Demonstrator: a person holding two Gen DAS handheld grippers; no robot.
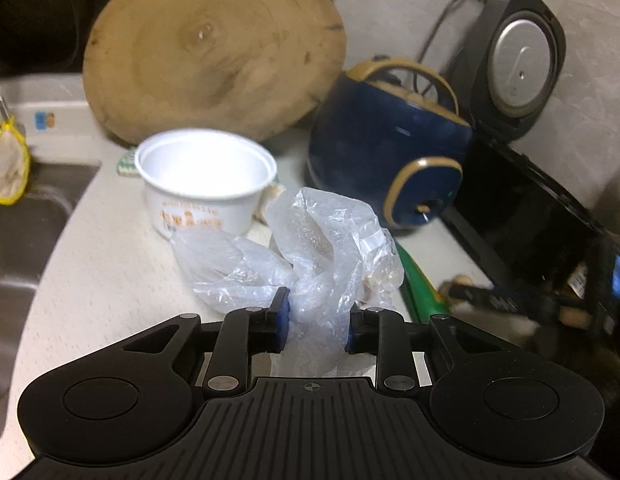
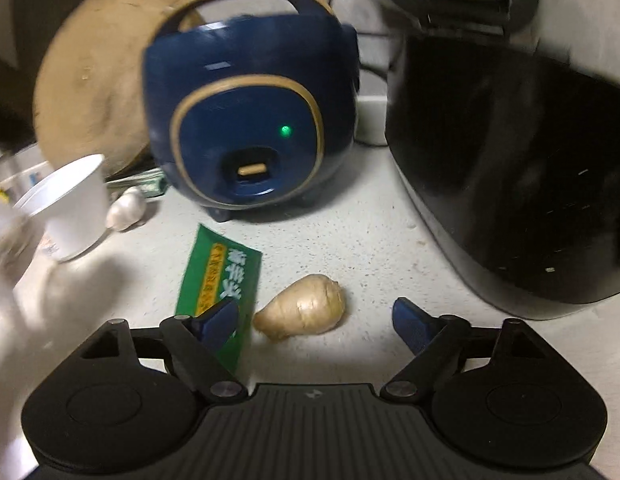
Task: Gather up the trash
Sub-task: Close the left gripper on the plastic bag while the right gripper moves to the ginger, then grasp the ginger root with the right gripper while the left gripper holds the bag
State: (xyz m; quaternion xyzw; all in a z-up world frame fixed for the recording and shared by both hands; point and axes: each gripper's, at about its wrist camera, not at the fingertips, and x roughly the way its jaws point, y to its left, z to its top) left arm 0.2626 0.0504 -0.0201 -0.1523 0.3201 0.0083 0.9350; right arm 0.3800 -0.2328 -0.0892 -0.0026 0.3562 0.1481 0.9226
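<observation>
From the left wrist, a crumpled clear plastic bag (image 1: 310, 256) was pinched by the left gripper (image 1: 317, 322) above the counter (image 1: 101, 264), beside a white cup (image 1: 205, 184). From the right wrist, the right gripper (image 2: 314, 322) was held spread over a ginger piece (image 2: 303, 306), a green packet (image 2: 221, 276) under its left finger.

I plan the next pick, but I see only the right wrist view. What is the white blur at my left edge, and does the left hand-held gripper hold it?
Observer: It is a clear plastic bag, and the left hand-held gripper has its pads closed on it.
Operator: Is the white cup empty?
Observer: The left wrist view looks down into it, and nothing shows inside.
Operator: What is beyond the cup, on its far side from me?
Observer: A sink begins there, at the counter's edge.
</observation>
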